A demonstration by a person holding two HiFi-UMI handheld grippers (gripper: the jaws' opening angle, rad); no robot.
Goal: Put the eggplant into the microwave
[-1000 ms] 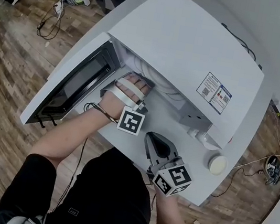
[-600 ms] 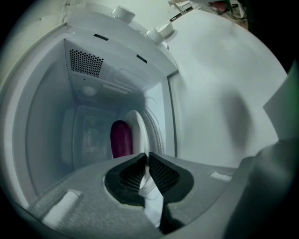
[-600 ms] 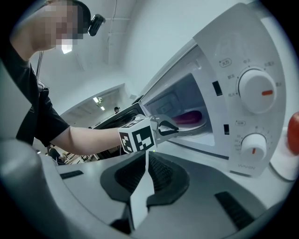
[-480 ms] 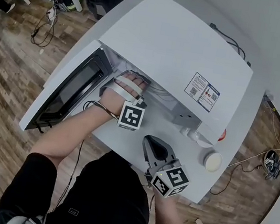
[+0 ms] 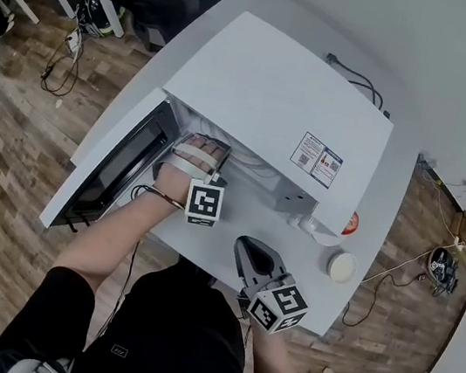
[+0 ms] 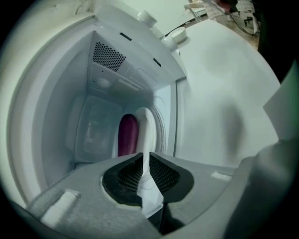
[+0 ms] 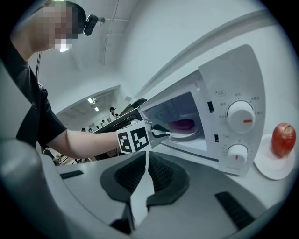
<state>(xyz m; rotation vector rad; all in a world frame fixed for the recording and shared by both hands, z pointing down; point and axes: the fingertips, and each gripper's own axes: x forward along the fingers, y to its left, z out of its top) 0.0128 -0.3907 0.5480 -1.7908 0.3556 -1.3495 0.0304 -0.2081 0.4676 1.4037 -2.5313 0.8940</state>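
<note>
A white microwave oven stands on a white tabletop, its dark-windowed door swung wide to the left. A person in a black short-sleeved shirt reaches the left gripper into the mouth of the oven. Its jaws have just been closing and now meet with nothing between them. Just beyond its tips, inside the cavity, the dark purple eggplant lies on a round white plate, clear of the gripper.

Nearer the person, the right gripper hangs over the front of the tabletop, well apart from the oven opening. Its jaws are also pressed together and empty, and it points towards the oven's control panel with two white dials.

At the far right, beside the microwave, a red apple sits on a small white saucer.
</note>
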